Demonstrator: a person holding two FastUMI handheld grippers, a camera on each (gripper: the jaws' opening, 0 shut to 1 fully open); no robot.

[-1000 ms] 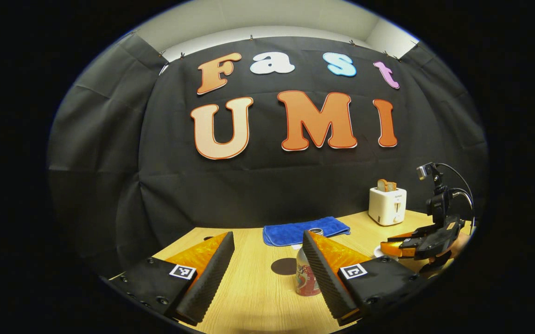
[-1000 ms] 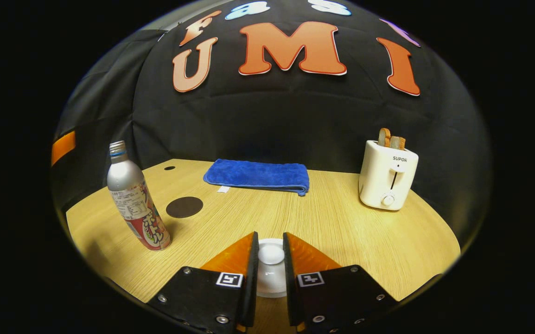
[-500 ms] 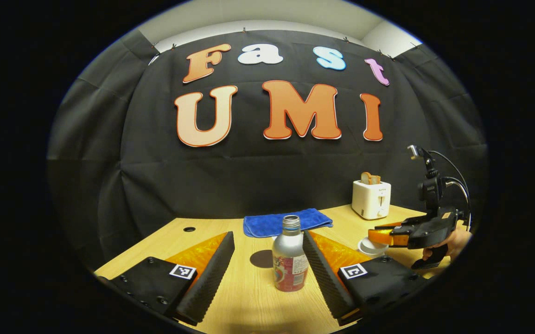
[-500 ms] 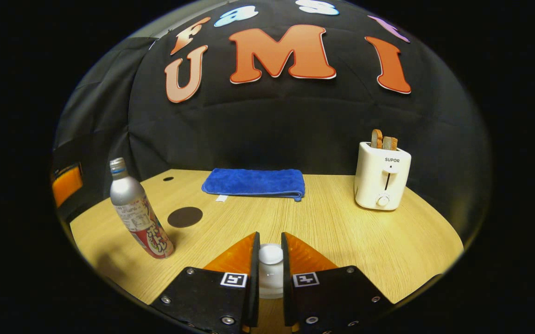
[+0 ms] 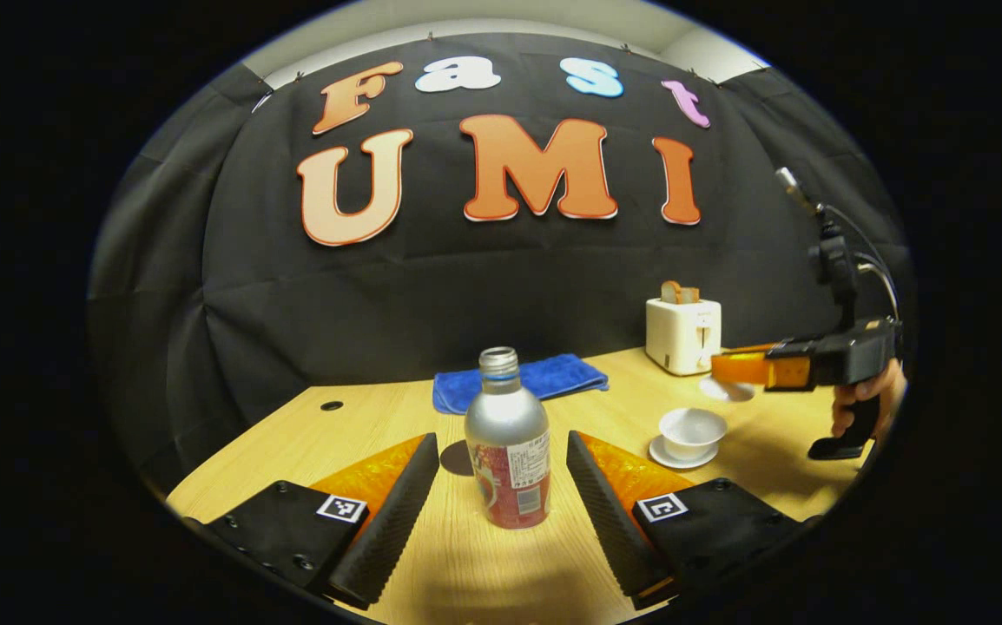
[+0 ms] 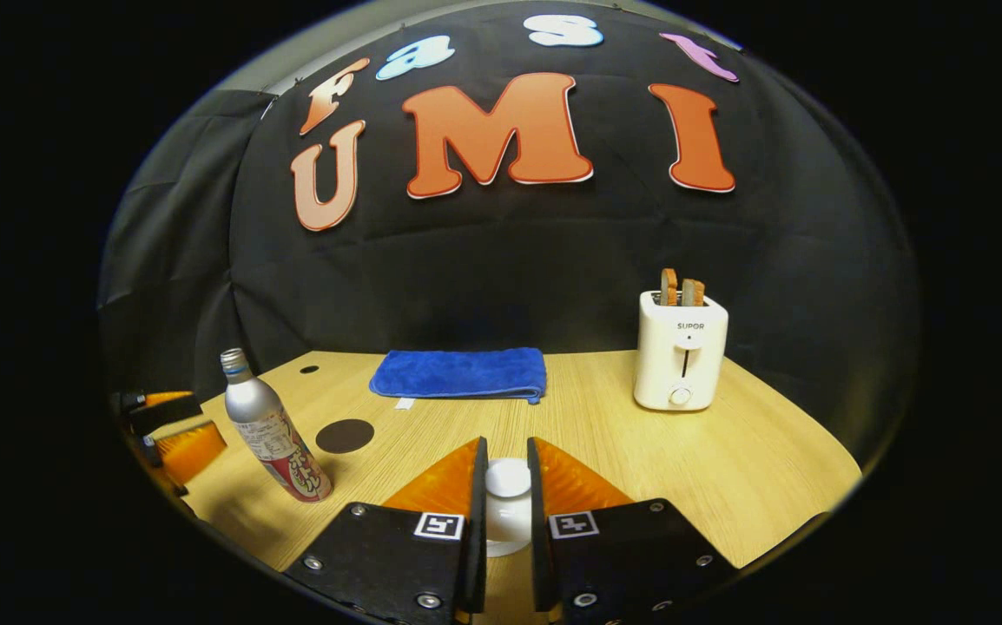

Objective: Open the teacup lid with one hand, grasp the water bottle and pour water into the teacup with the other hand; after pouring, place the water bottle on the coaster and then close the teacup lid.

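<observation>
Between left gripper (image 5: 501,486) fingers – water bottle (image 5: 508,460), wide open, untouched | right gripper (image 6: 503,512) clamps teacup lid (image 6: 507,479) aloft | close squarely on bottle's body – avoid tipping.

The left gripper (image 5: 501,486) is held level and low, its two fingers (image 5: 397,503) spread wide apart and pointing forward, with nothing pressed between them. The same gripper (image 6: 167,430) is seen at the left edge of the right gripper view, fingers parted. The right gripper (image 6: 505,508) is held with its fingers (image 6: 473,512) drawn close together, both closed on the knob of the teacup lid (image 6: 508,477). In the left gripper view the right gripper (image 5: 740,369) is seen raised and held roughly level, pointing leftward, and its handle is grasped from below by a hand (image 5: 866,408) at the right edge.
</observation>
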